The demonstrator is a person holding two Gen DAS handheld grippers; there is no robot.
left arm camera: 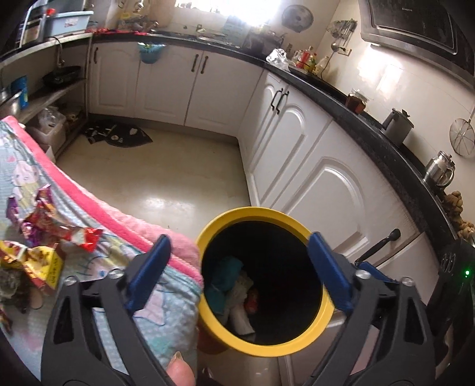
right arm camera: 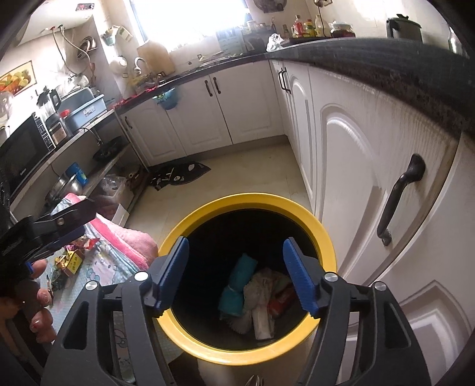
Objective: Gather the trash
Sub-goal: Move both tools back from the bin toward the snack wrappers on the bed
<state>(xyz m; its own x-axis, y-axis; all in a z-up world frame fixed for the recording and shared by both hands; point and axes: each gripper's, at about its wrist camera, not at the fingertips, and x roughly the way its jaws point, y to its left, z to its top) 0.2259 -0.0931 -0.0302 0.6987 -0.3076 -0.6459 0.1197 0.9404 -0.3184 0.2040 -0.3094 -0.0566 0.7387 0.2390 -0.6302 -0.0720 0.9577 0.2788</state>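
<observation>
Both views are being lit by strong daylight from the window (right arm camera: 190, 23) at the far wall, which is being blown out to pure white. A glare patch is being reflected off the floor (left arm camera: 157, 205) and off the wall tiles (left arm camera: 383, 74). The bin's interior (right arm camera: 234, 258) is being left in deep shadow. Straight lines are being bent heavily by the fisheye — corners are being darkened, edges softened.

One yellow-rimmed bin (right arm camera: 248, 353) stands at 6 o'clock, with about four pieces of rubbish inside: one teal bundle (right arm camera: 237, 288), two pale wrappers (right arm camera: 262, 311) and one red packet (right arm camera: 282, 300). Several crumpled wrappers (left arm camera: 44, 237), too tangled to count exactly, lie at 9 o'clock on one patterned cloth (left arm camera: 166, 308). One dark mat (right arm camera: 181, 173) lies on the floor at 12 o'clock.
</observation>
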